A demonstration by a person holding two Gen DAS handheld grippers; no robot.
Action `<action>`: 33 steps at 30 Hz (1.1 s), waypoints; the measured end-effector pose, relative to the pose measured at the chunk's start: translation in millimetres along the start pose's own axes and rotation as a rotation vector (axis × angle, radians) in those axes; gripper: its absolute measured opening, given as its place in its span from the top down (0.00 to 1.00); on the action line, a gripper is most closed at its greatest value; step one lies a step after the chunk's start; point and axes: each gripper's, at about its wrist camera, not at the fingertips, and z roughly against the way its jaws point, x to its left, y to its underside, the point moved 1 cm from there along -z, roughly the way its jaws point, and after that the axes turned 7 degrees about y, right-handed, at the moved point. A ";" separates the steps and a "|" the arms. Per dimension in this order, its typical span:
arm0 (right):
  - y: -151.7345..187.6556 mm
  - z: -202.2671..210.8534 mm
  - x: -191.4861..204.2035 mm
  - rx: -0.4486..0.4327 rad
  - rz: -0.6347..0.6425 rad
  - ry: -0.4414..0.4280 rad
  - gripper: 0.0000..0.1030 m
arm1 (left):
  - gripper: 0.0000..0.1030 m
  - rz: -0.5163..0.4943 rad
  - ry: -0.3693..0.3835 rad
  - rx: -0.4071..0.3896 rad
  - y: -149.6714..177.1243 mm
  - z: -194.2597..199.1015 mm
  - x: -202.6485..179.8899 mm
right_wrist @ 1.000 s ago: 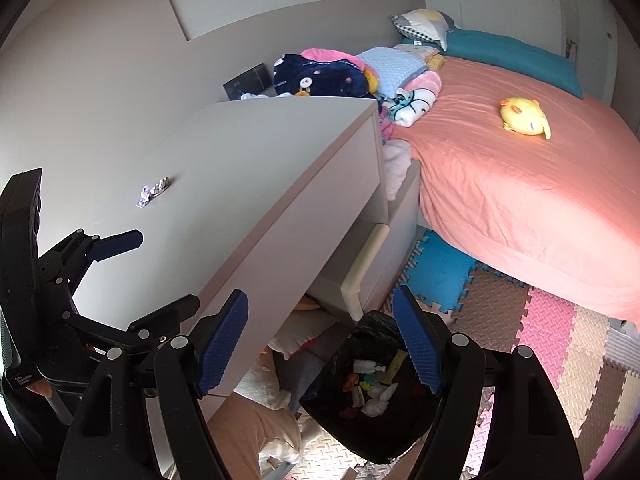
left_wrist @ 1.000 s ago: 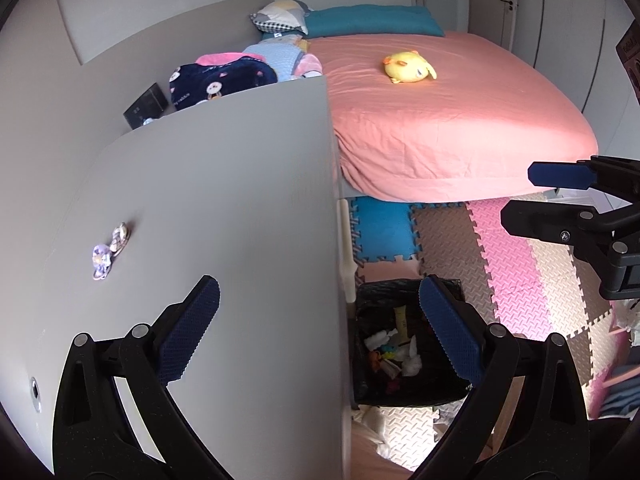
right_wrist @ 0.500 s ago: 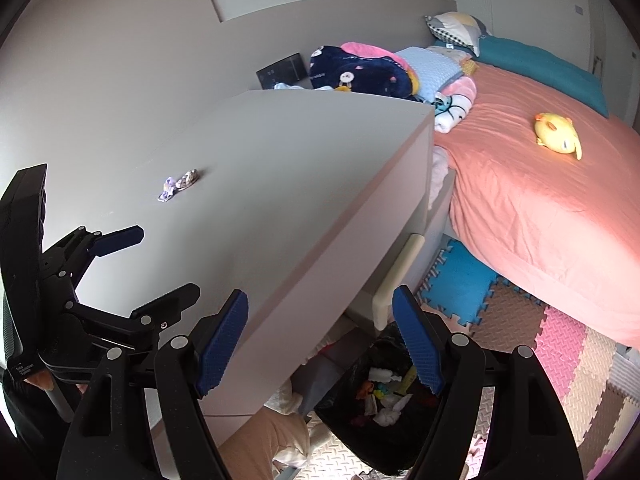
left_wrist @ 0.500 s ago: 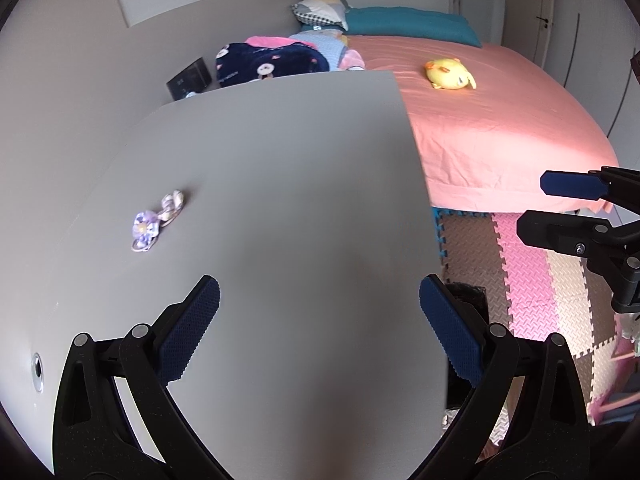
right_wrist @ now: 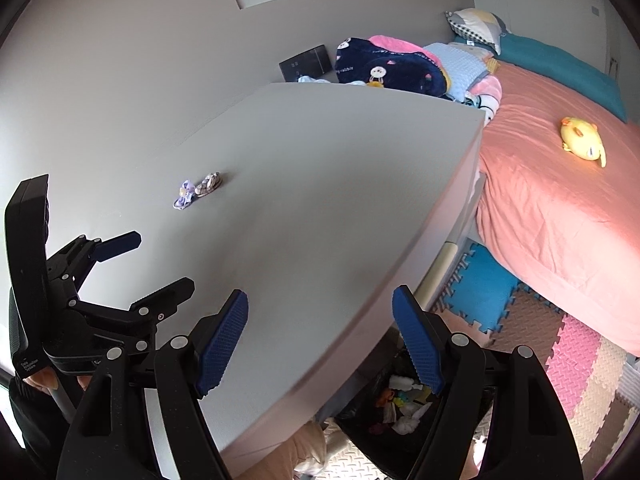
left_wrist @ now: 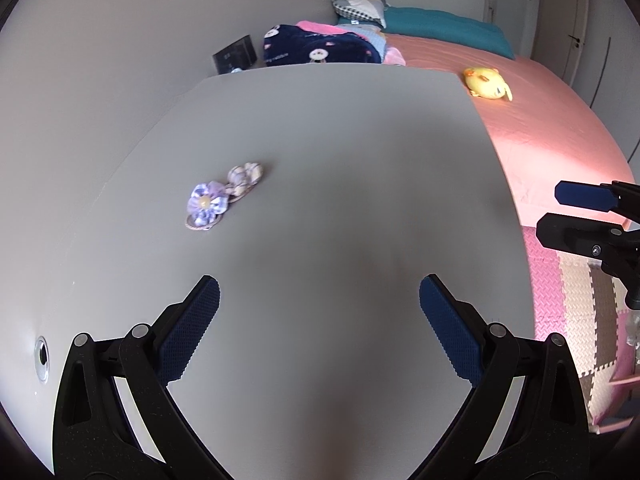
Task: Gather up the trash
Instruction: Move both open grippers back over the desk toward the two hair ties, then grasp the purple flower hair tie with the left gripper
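Grey laminate fills most of the left wrist view: the flat surface (left_wrist: 340,168) stretches ahead beneath the left claw (left_wrist: 319,320), whose blue textured pads are spread wide apart with nothing between them. Ahead and to the left on the surface lies a small purple fabric flower hair tie (left_wrist: 206,202), touching a pale plaid bow hair tie (left_wrist: 245,174) just behind it. A round metal grommet (left_wrist: 41,359) sits in the surface near the left edge. Beyond the far edge are a heap of folded blankets, dark blue on top (left_wrist: 316,48), and a bed with a salmon-pink sheet (left_wrist: 552,120) carrying a yellow plush chick (left_wrist: 486,83). At the right edge, the right claw (left_wrist: 560,212) shows side-on over the pink and beige foam floor mats (left_wrist: 568,320).

From the right wrist view, the right claw (right_wrist: 320,340) hangs over the near corner of the surface (right_wrist: 320,184), its blue pads also spread and empty. The left claw (right_wrist: 164,264) appears at the left, open, above the surface. The two hair ties (right_wrist: 196,192) rest well ahead of it. Below the surface edge, on the floor, stands a bin lined with a black bag (right_wrist: 360,424), holding crumpled white tissues and colourful scraps of trash (right_wrist: 400,404); it shows between and under the right claw's fingers. The bed (right_wrist: 540,200) and plush chick (right_wrist: 582,142) lie to the right.
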 end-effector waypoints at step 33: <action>-48.1 -66.7 69.9 0.034 0.073 -0.025 0.27 | 0.52 0.092 -0.009 -0.006 -30.2 -46.6 106.5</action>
